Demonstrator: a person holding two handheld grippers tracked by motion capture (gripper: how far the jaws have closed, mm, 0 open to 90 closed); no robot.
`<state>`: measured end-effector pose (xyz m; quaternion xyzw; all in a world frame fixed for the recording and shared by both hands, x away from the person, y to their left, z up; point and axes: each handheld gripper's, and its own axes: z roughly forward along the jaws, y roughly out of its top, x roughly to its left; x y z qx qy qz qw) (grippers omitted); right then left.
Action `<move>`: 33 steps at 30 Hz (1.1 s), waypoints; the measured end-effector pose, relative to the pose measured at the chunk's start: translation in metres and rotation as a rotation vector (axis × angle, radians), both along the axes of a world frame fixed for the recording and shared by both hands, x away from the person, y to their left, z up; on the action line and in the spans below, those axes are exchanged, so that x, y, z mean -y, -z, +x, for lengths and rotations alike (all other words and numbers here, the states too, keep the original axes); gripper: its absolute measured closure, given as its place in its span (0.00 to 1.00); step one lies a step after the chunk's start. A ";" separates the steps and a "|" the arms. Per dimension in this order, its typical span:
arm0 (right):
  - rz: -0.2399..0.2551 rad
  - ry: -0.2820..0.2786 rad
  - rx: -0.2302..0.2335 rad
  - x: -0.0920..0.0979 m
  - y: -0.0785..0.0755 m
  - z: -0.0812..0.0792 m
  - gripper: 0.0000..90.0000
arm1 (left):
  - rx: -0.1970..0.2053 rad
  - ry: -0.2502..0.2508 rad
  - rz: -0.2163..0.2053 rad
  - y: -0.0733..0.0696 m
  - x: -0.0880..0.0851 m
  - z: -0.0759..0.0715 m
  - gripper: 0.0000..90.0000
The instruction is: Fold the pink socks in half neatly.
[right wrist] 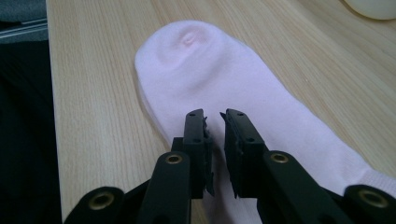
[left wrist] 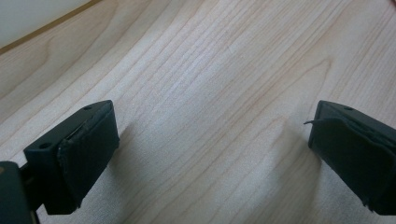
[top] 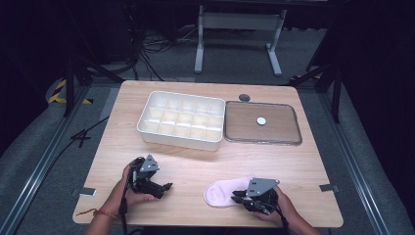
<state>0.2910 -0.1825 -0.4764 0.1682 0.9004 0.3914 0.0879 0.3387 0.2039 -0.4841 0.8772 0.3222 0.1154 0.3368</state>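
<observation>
right gripper view, gripper (right wrist: 214, 116) pinching pink sock (right wrist: 224, 79)

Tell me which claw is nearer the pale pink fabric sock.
Right. The right claw sits over the pale pink fabric sock; the left claw rests well aside on bare wood.

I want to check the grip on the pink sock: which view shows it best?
The right gripper view: the pale pink fabric sock lies flat on the wooden table, with the right gripper nearly closed over it. The high view shows the sock small and partly covered; the left gripper view shows bare wood.
</observation>
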 end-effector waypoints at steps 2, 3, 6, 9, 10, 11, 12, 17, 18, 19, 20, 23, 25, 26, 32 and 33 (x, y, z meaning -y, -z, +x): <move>0.006 0.010 -0.010 -0.002 0.000 0.001 0.88 | 0.000 0.000 0.003 0.000 0.000 0.000 0.02; 0.007 0.015 -0.011 -0.003 0.000 0.001 0.88 | -0.004 -0.004 0.005 -0.001 0.001 0.000 0.02; 0.012 0.031 -0.012 -0.009 0.001 0.002 0.88 | -0.021 -0.022 0.019 -0.004 0.006 -0.002 0.06; 0.011 0.037 -0.007 -0.013 0.001 0.002 0.88 | -0.021 -0.015 0.023 -0.007 0.009 -0.003 0.17; 0.009 0.041 -0.007 -0.016 0.001 0.002 0.88 | -0.028 -0.025 0.004 -0.007 0.013 -0.004 0.17; 0.009 0.041 -0.007 -0.016 0.001 0.002 0.88 | -0.028 -0.025 0.004 -0.007 0.013 -0.004 0.18; 0.010 0.041 -0.003 -0.018 0.001 0.003 0.88 | -0.041 -0.011 -0.022 -0.008 0.014 -0.004 0.18; 0.021 0.042 -0.013 -0.021 0.002 0.005 0.88 | -0.096 0.017 -0.106 -0.011 0.026 -0.005 0.30; 0.017 0.040 -0.010 -0.022 0.002 0.005 0.88 | -0.092 0.023 -0.118 -0.012 0.031 -0.006 0.32; 0.017 0.040 -0.010 -0.022 0.002 0.005 0.88 | -0.099 0.030 -0.131 -0.013 0.035 -0.007 0.32; 0.018 0.040 -0.010 -0.022 0.002 0.005 0.88 | -0.102 0.043 -0.148 -0.014 0.040 -0.008 0.33; 0.021 0.037 -0.012 -0.022 0.002 0.005 0.88 | -0.102 0.068 -0.180 -0.017 0.052 -0.009 0.38; 0.022 0.038 -0.013 -0.022 0.002 0.005 0.88 | -0.086 0.082 -0.179 -0.020 0.062 -0.011 0.40; 0.024 0.038 -0.014 -0.022 0.002 0.005 0.88 | -0.080 0.092 -0.175 -0.021 0.066 -0.011 0.40; 0.038 0.026 -0.022 -0.021 0.003 0.008 0.88 | -0.088 0.126 -0.114 -0.016 0.094 -0.010 0.39; 0.038 0.026 -0.022 -0.021 0.003 0.008 0.88 | -0.088 0.126 -0.114 -0.016 0.094 -0.010 0.38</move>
